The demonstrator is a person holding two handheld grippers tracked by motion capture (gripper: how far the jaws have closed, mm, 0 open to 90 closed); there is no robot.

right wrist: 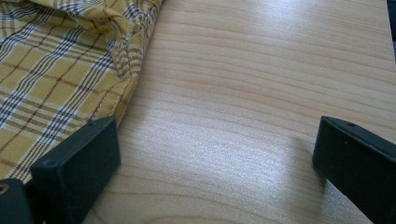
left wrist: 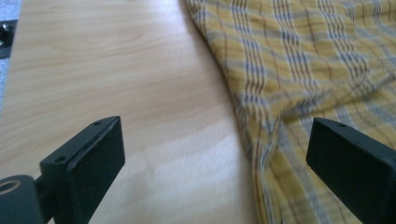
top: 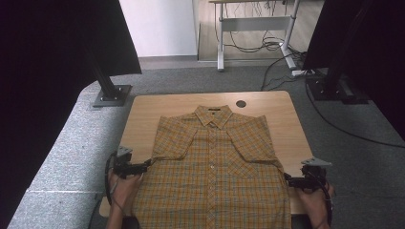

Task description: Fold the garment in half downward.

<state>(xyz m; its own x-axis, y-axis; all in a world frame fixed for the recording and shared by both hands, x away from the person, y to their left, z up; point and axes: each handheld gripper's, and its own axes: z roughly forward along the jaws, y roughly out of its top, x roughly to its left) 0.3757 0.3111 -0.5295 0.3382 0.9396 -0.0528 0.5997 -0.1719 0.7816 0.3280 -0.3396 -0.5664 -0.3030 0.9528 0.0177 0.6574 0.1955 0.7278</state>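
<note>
A yellow plaid short-sleeved shirt (top: 215, 162) lies face up on the wooden table (top: 143, 114), collar away from me, both sleeves folded in over the chest. My left gripper (top: 145, 165) sits at the shirt's left edge, open; in the left gripper view the shirt's edge (left wrist: 299, 84) runs between its jaws. At the shirt's right edge my right gripper (top: 288, 180) is open too, its left jaw by the hem (right wrist: 60, 84), bare wood (right wrist: 243, 93) between the jaws.
The table has a round cable hole (top: 241, 103) at its far right. Black stand bases (top: 112, 95) sit on the grey carpet behind the table's corners, with cables (top: 286, 62) and a desk frame farther back. Dark curtains flank both sides.
</note>
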